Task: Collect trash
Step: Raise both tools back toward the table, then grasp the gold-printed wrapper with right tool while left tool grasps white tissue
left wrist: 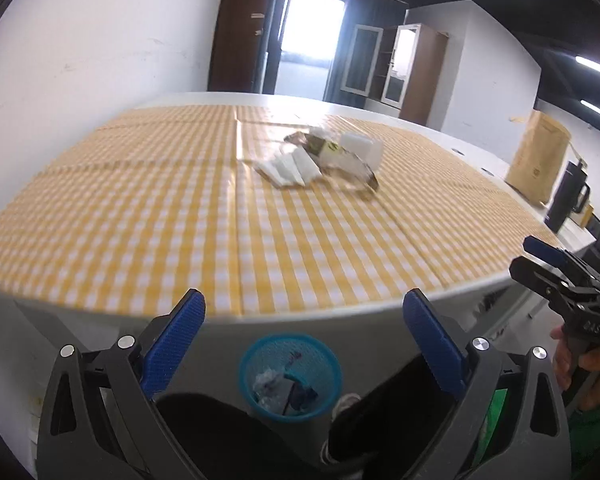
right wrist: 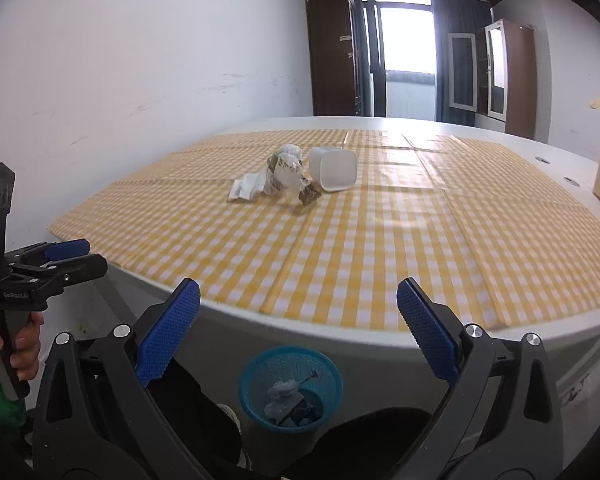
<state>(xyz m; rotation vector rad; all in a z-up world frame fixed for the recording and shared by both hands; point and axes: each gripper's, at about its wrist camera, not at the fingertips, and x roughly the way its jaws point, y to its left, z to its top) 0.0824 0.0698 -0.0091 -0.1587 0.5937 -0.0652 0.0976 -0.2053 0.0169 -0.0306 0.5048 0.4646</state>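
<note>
Right wrist view puts the trash pile just above the middle of the frame on the yellow checked tablecloth (right wrist: 340, 240): a white plastic tub (right wrist: 335, 169) tipped on its side, crumpled wrappers (right wrist: 286, 174) touching its left flank, and a folded white paper (right wrist: 246, 189) at the left end of the heap. The right gripper (right wrist: 298, 332) has its blue pads spread wide with nothing between them, and the left gripper (left wrist: 304, 334) stands just as wide and just as empty. Both hang in front of the table edge, well apart from the pile, above a blue mesh bin (right wrist: 290, 384) at lower centre that already holds some scraps — so I judge this the approach to another pick, with several pieces still on the table. The tub's long axis runs roughly along the line of sight, its mouth turned toward the camera and slightly down-right; the flat papers (left wrist: 288, 168) in the left wrist view lie with their long edges running from upper left to lower right of the frame. Next the nearer gripper needs to reach forward over the cloth, close across the short width of one piece — a wrapper looks easiest — and carry it back to the bin
</note>
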